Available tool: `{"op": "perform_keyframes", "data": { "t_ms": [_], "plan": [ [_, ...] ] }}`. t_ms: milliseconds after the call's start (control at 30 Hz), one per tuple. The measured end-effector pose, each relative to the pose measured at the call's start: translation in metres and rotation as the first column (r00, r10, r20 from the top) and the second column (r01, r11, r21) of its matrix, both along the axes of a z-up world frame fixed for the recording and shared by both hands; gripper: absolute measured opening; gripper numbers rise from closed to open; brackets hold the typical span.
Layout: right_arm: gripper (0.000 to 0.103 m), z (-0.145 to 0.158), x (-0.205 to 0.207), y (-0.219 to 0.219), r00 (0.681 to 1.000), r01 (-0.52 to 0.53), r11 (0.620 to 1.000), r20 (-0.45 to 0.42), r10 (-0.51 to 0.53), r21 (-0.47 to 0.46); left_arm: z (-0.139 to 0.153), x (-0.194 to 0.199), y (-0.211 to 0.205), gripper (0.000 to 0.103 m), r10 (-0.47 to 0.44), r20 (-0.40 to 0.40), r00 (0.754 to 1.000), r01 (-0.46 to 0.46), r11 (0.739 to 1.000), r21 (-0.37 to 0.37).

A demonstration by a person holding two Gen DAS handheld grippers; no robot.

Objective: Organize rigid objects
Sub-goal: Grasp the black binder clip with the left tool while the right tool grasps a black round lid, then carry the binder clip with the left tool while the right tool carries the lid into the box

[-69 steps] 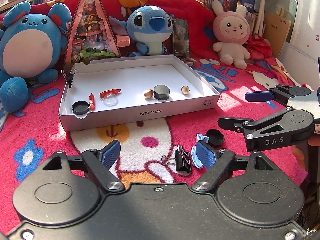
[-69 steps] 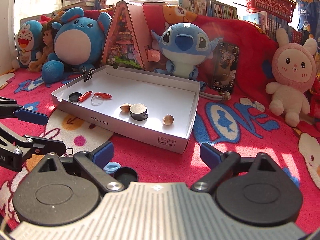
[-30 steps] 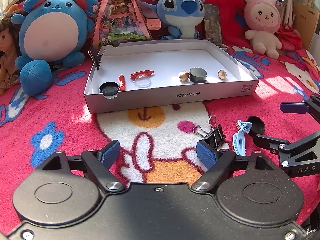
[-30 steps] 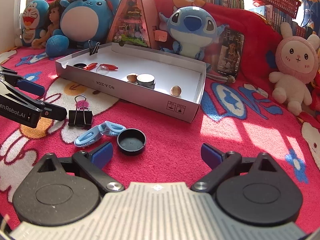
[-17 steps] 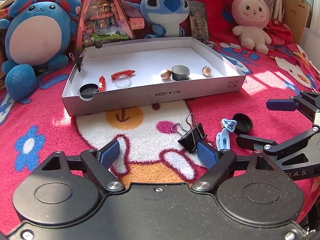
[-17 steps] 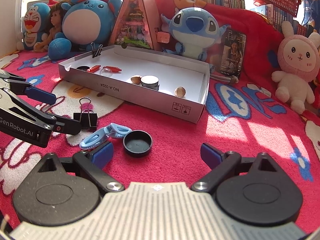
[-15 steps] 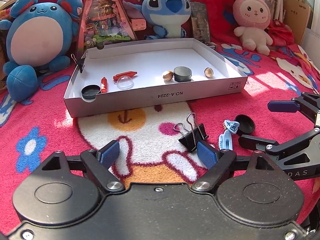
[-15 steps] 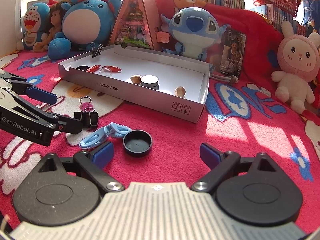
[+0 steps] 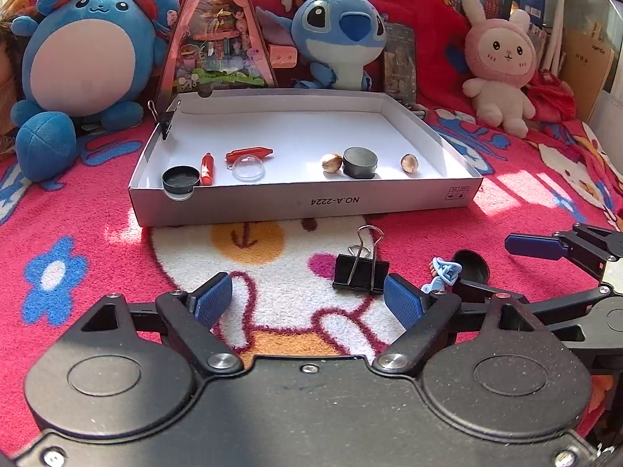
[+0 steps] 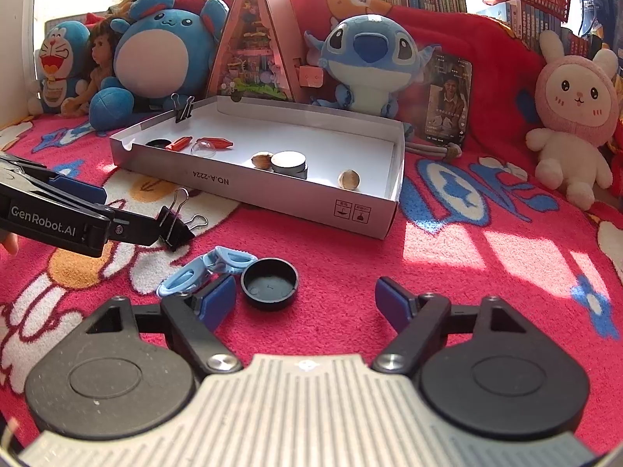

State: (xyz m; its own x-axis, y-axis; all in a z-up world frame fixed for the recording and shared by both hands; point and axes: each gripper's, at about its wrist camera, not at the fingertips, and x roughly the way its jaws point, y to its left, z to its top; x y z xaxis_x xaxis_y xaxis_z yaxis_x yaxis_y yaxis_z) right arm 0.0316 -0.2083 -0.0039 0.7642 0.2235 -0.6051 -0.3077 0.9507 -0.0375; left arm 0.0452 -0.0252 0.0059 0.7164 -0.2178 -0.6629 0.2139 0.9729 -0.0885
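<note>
A white cardboard tray (image 9: 303, 204) (image 10: 249, 190) lies on the red blanket. It holds a black cap, two red pieces, a clear dome, two nuts and a grey disc (image 9: 360, 161). In front of it lie a black binder clip (image 9: 360, 272) (image 10: 175, 227), a light blue clip (image 10: 206, 268) (image 9: 442, 272) and a black cap (image 10: 269, 283) (image 9: 473, 266). My left gripper (image 9: 307, 303) is open and empty, with its right finger just short of the binder clip. My right gripper (image 10: 305, 301) is open and empty, with the black cap between its fingers.
Plush toys stand behind the tray: a blue round one (image 9: 83, 58), a Stitch (image 9: 338, 43) and a pink rabbit (image 9: 500, 62). A triangular display box (image 9: 220, 35) and a photo card (image 10: 447, 101) lean there too. A second binder clip (image 9: 165, 116) grips the tray's left wall.
My left gripper has come closer to the binder clip, which now lies just ahead of its right finger. My right gripper has edged towards the black cap. Both stay open.
</note>
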Motion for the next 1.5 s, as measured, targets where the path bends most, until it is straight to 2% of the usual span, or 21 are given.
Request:
{"op": "perform_keyframes", "data": {
  "t_ms": [167,267,367,400,433,467,500,533,733,1100,1233,1500],
  "plan": [
    [0.082,-0.001,-0.002,0.003,1.0,-0.017,1.0,-0.001,0.017,0.009,-0.004,0.001,-0.014,0.076,-0.022,0.017,1.0,0.021,1.0,0.02],
    [0.076,0.0,-0.004,0.005,1.0,-0.024,1.0,0.006,0.024,0.013,-0.006,0.003,-0.017,0.062,-0.02,0.015,1.0,0.02,1.0,0.007],
    [0.065,0.0,-0.005,0.005,1.0,-0.026,0.999,0.011,0.026,0.024,-0.006,0.004,-0.02,0.042,-0.028,0.022,0.999,0.028,1.0,0.011],
    [0.058,0.0,-0.005,0.005,1.0,-0.027,0.999,0.01,0.027,0.03,-0.006,0.003,-0.02,0.031,-0.027,0.024,0.999,0.027,1.0,0.015],
    [0.05,0.0,-0.005,0.006,1.0,-0.028,0.999,0.008,0.028,0.033,-0.005,0.003,-0.021,0.03,-0.023,0.028,0.999,0.022,1.0,0.02],
    [0.047,0.0,-0.005,0.006,1.0,-0.029,0.999,0.008,0.029,0.033,-0.005,0.003,-0.02,0.03,-0.021,0.024,0.999,0.02,1.0,0.017],
    [0.04,0.001,-0.006,0.006,1.0,-0.03,0.999,0.01,0.03,0.036,-0.004,0.004,-0.019,0.03,-0.018,0.02,1.0,0.018,1.0,0.011],
    [0.038,0.001,-0.006,0.006,1.0,-0.028,0.999,0.01,0.027,0.039,-0.004,0.005,-0.019,0.03,-0.016,0.017,1.0,0.016,1.0,0.005],
    [0.038,0.007,-0.005,0.004,1.0,-0.013,0.998,0.023,0.011,0.059,0.003,0.007,-0.013,0.029,0.004,0.017,1.0,-0.004,1.0,-0.006],
    [0.038,0.026,0.019,-0.001,0.998,0.046,0.995,0.03,-0.049,0.091,0.031,0.028,0.008,0.03,0.086,0.073,0.994,-0.085,0.996,-0.025],
    [0.038,0.033,0.029,-0.003,0.997,0.066,0.992,0.027,-0.069,0.107,0.038,0.039,0.019,0.029,0.114,0.064,0.991,-0.11,0.992,-0.062],
    [0.038,0.042,0.056,-0.005,0.994,0.1,0.988,0.023,-0.104,0.115,0.037,0.068,0.031,0.029,0.158,0.037,0.987,-0.156,0.986,-0.051]
  ]
}}
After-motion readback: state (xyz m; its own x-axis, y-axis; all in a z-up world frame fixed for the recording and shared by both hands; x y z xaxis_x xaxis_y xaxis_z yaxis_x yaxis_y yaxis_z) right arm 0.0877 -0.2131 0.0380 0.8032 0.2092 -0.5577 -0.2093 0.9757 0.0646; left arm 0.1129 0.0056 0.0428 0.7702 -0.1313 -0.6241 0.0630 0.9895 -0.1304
